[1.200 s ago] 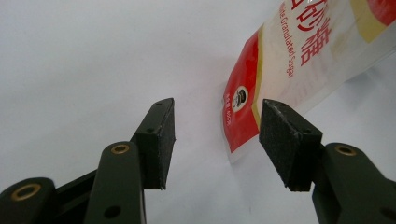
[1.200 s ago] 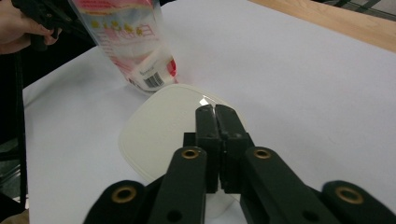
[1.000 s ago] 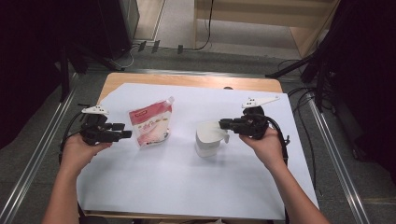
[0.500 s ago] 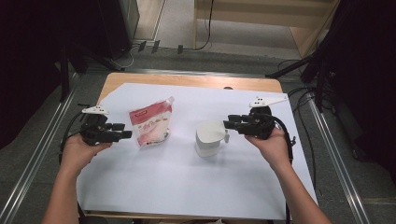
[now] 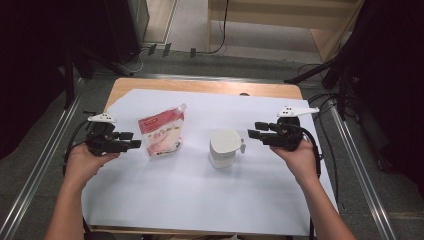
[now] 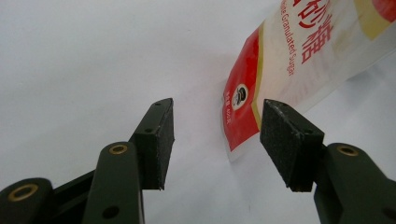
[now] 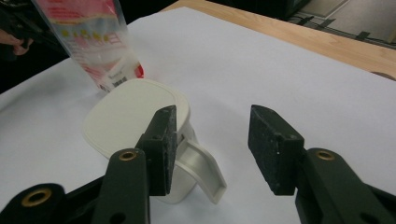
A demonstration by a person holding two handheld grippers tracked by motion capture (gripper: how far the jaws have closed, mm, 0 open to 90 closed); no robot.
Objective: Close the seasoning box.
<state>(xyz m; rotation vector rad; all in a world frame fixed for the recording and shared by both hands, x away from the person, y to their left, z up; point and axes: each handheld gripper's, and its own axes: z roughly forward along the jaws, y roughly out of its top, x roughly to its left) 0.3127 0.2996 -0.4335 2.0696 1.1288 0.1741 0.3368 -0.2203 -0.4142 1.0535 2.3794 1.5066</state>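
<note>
Both things rest on the white sheet mid-worktop: the granulated sugar pouch (image 5: 161, 133) toward the left edge, the white lidded jug (image 5: 223, 148) near centre. My right claw (image 5: 253, 134) has just been opening, jaws now apart and empty, just beside the jug handle (image 7: 201, 168). Left claw (image 5: 131, 140) is apart, aimed at the pouch's corner, not touching. I judge nothing poured yet; lid on, pouch ungrasped.
</note>
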